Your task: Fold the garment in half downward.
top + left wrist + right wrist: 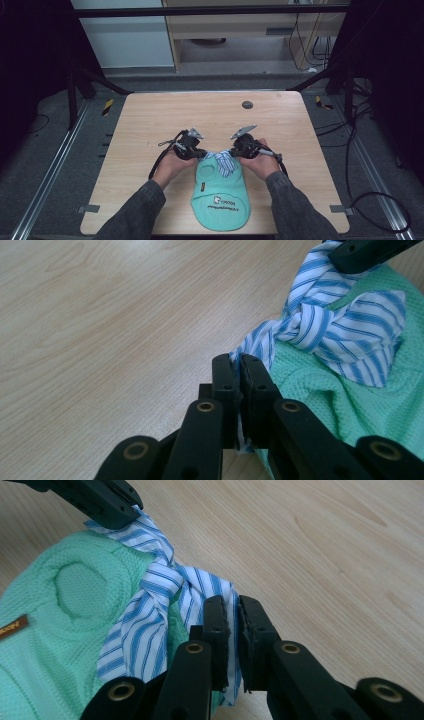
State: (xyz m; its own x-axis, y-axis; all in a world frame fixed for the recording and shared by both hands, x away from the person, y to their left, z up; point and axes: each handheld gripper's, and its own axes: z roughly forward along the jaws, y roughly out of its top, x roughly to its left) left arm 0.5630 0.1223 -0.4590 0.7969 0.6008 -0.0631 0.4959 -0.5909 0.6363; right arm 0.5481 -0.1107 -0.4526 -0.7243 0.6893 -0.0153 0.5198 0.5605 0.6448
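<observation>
1. Garment: small mint-green waffle-knit pet shirt [220, 192] on the pale wooden table [150, 130], blue-striped white knotted collar [222, 161] at its far end.
2. Left gripper [239, 371] clamps the collar's left end; right gripper [233, 611] clamps its right end, knot between them.

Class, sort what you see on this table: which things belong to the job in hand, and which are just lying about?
In the job:
- green knit garment
- blue-and-white striped collar, knotted at its neck
- left gripper, jaws shut on one collar end
- right gripper, jaws shut on the other end

Lying about:
- dark round disc near the far edge of the table
</observation>
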